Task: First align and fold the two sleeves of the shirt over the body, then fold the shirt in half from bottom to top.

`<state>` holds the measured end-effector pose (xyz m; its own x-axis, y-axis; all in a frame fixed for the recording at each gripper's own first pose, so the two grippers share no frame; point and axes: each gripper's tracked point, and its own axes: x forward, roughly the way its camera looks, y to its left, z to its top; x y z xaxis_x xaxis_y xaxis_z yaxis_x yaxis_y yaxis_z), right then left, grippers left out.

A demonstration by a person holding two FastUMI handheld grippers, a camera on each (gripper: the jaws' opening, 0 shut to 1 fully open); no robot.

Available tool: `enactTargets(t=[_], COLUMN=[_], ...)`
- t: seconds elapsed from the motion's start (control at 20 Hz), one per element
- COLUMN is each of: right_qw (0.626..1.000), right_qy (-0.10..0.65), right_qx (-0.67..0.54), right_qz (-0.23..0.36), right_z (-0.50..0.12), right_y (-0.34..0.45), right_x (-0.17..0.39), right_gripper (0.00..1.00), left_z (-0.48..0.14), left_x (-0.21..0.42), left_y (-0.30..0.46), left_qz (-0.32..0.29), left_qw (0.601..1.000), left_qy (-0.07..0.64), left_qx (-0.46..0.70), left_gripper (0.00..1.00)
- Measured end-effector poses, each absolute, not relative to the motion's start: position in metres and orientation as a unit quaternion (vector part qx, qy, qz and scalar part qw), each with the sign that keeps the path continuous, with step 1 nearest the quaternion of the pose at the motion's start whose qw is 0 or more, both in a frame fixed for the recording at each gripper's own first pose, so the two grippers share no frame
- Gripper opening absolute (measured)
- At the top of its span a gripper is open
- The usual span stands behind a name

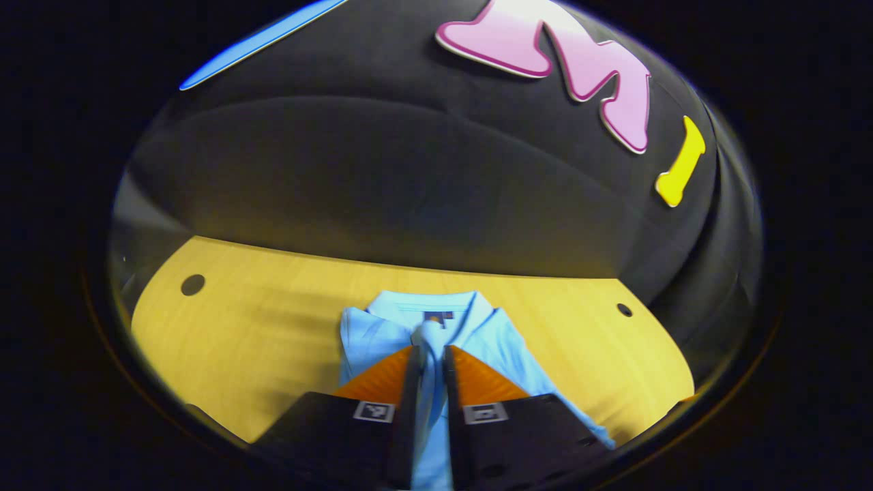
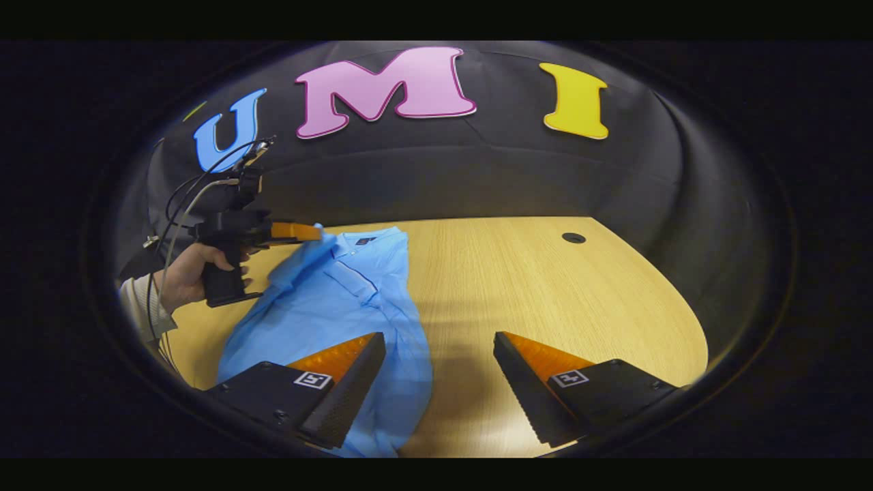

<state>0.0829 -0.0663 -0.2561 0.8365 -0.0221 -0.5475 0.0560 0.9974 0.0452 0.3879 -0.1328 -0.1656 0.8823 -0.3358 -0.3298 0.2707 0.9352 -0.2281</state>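
Left gripper view puts the left claw (image 1: 430, 358) low in the centre of the frame, clenched on a bunched fold of the light blue shirt (image 1: 402, 327), just below the collar (image 1: 430, 303). Right gripper view has the same shirt lying on the wooden counter (image 2: 545, 286) in the left half of the frame, that claw pinching cloth up near its top edge, with a hand (image 2: 187, 273) on the grip at far left. The right claw (image 2: 436, 375) hangs released at the bottom, one finger over the shirt's lower part and one over bare wood. To my eye a sleeve fold is under way: carry the pinched cloth flat across the body, keep the edge straight and taut, and use the free claw to pin the body down.
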Motion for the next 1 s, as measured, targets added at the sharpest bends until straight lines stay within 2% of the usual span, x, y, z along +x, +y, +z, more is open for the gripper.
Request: enactTargets(t=[0.15, 0.2, 0.35, 0.5, 0.8, 1.0], right_qw=[0.957, 0.957, 0.958, 0.956, 0.931, 0.922], right_qy=[0.287, 0.286, 0.281, 0.288, 0.358, 0.383], right_qx=[0.038, 0.049, 0.055, 0.053, 0.065, 0.052], right_qz=[-0.028, -0.027, -0.025, -0.020, 0.012, 0.023], right_z=[-0.255, -0.253, -0.248, -0.253, -0.296, -0.315], right_y=[-0.068, -0.064, -0.057, -0.048, -0.011, 0.006], right_x=[0.066, 0.060, 0.042, 0.019, -0.053, -0.091], right_gripper=[1.00, 1.00, 0.98, 0.98, 0.99, 0.98], left_z=[-0.157, -0.153, -0.148, -0.159, -0.230, -0.279], left_x=[0.370, 0.360, 0.318, 0.246, 0.086, 0.031], left_y=[-0.137, -0.132, -0.112, -0.086, -0.050, -0.050], left_qz=[-0.168, -0.167, -0.158, -0.145, -0.110, -0.099], left_qw=[0.970, 0.972, 0.975, 0.974, 0.961, 0.953], left_qy=[0.160, 0.154, 0.146, 0.163, 0.247, 0.286], left_qx=[-0.074, -0.067, -0.055, -0.062, -0.061, -0.017], left_gripper=[0.82, 0.96, 0.97, 0.97, 0.97, 0.97])
